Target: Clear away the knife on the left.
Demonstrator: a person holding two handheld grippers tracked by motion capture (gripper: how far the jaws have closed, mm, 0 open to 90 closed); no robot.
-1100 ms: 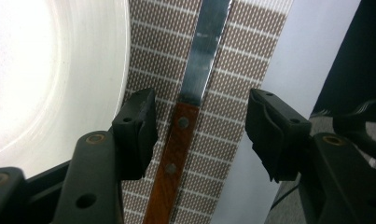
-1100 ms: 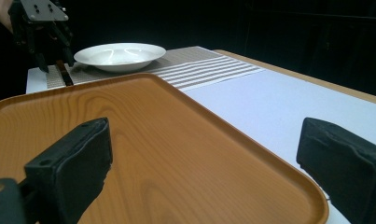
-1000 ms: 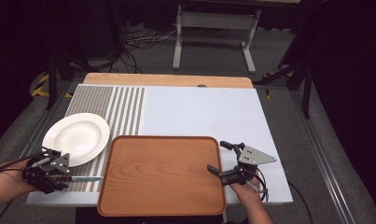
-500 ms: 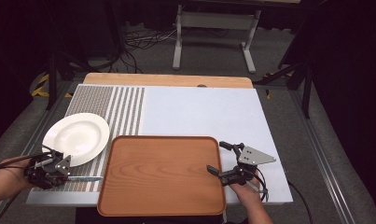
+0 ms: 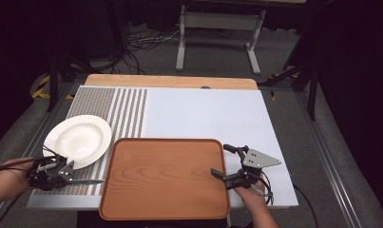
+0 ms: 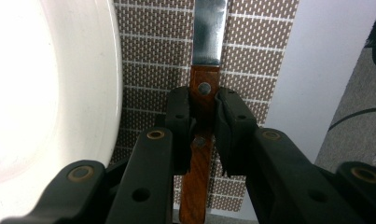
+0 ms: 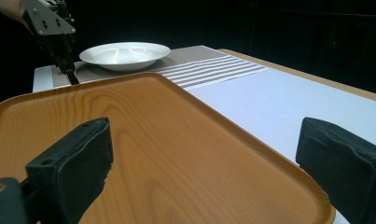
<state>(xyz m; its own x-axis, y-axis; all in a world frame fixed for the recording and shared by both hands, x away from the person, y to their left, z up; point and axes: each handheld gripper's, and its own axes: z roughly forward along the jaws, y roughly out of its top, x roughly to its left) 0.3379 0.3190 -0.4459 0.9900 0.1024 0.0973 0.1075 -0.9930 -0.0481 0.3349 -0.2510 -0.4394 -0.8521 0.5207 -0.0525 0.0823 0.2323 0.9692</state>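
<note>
A table knife with a wooden handle [image 6: 198,163] and steel blade [image 6: 209,28] lies on the striped placemat [image 6: 265,56]. My left gripper [image 6: 203,100] is shut on the handle beside the white plate [image 6: 45,93]. From above, that left gripper [image 5: 69,176] sits at the table's front left, with the knife [image 5: 87,182] pointing toward the wooden tray [image 5: 165,175]. My right gripper [image 5: 219,160] stands open across the tray's right rim. In the right gripper view the right gripper [image 7: 206,140] has one jaw over the tray [image 7: 153,130] and one outside it.
The white plate [image 5: 77,140] rests on the striped placemat [image 5: 108,109] at the left. A white table cover [image 5: 203,114] spreads behind and right of the tray. The table's front edge lies close under both hands. A metal stand [image 5: 217,28] and cables are on the floor beyond.
</note>
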